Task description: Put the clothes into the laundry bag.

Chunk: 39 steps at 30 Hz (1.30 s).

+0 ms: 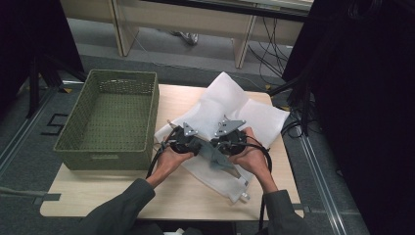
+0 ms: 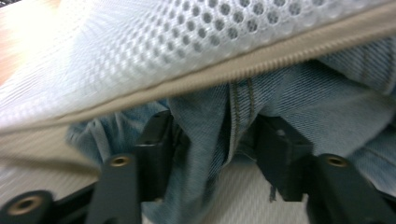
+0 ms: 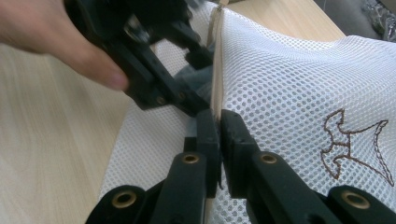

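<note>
On the bench (image 1: 88,196), beside the green basket (image 1: 110,117), lies the white mesh bag (image 3: 289,93). The right gripper (image 3: 219,126) has its fingers pinched tight on the bag's zipper edge (image 2: 196,79). The left gripper (image 2: 212,140) reaches inside, fingers half open around the denim cloth (image 2: 210,116), pads apparently not pressing it.

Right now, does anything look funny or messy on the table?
Nothing is broken or spilled. The white mesh bag lies crumpled and askew over the table's far edge. Blue denim bunches at its zipper opening, between the left gripper jaws. The right gripper pinches the bag's edge. The green basket sits straight.
</note>
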Each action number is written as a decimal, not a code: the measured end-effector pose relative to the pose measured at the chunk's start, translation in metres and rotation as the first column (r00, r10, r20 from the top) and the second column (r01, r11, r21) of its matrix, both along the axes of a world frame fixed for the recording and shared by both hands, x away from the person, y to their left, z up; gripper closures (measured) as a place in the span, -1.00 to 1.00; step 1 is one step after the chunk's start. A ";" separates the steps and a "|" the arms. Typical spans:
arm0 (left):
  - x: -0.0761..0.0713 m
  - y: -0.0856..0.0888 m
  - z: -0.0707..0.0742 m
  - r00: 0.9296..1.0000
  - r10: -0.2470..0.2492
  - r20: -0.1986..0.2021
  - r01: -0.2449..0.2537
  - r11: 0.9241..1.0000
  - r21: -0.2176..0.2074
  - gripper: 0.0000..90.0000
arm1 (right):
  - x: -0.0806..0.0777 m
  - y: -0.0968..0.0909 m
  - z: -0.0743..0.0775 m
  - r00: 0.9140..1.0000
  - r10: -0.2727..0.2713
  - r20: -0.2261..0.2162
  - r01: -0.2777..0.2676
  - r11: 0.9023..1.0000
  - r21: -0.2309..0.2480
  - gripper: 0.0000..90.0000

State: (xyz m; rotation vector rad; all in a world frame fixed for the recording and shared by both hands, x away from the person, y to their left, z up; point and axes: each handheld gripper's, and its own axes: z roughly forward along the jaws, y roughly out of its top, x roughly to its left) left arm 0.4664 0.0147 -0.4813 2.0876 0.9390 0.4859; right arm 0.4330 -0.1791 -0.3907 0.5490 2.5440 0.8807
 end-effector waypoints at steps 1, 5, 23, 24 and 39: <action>-0.004 0.003 0.002 1.000 0.000 -0.001 0.000 1.000 -0.012 -0.06 | 0.000 0.000 0.000 1.000 -0.001 0.003 0.001 1.000 -0.002 0.94; -0.019 0.012 0.006 0.999 -0.034 -0.021 0.035 0.999 0.019 -0.36 | -0.002 0.000 0.000 1.000 -0.001 0.002 0.001 1.000 0.002 0.94; -0.040 0.004 -0.017 0.993 -0.071 -0.094 0.073 0.997 0.015 -0.41 | -0.032 -0.010 0.003 1.000 0.029 0.012 -0.029 1.000 -0.001 0.94; -0.035 0.001 -0.019 0.993 -0.074 -0.088 0.076 0.997 0.018 -0.31 | -0.033 -0.009 0.003 0.999 0.045 -0.006 -0.045 0.999 0.002 0.94; -0.009 -0.031 0.009 0.998 -0.006 0.061 0.018 0.980 -0.199 0.80 | -0.026 -0.006 -0.005 0.999 0.043 -0.031 -0.043 0.999 0.005 0.94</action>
